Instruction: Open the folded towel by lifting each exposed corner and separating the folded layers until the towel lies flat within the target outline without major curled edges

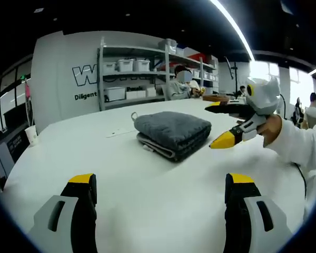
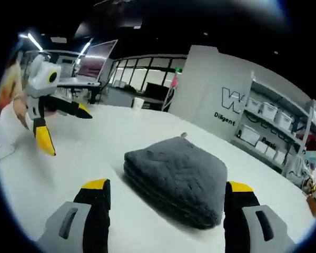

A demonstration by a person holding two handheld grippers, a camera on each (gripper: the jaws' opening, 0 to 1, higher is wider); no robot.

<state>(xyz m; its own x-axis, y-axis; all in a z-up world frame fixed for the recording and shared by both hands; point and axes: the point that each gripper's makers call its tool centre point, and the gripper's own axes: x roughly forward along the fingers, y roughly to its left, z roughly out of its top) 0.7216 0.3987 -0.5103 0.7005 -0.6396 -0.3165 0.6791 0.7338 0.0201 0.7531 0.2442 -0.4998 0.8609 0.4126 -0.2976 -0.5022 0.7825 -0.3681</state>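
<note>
A white table (image 1: pixel 147 184) carries a folded grey towel (image 1: pixel 173 133), lying flat.

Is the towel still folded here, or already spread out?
Folded. The towel sits as a thick compact stack on the table, layered edges visible along its side; neither tongs touch it.

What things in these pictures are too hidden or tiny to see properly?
- Towel: inner layers and underside, hidden by its own folds in both views.
- Target outline: none can be made out on the white table.
- Shelf bins, left gripper view: contents too small.
- Wall lettering: cut off by the shelving.
</note>
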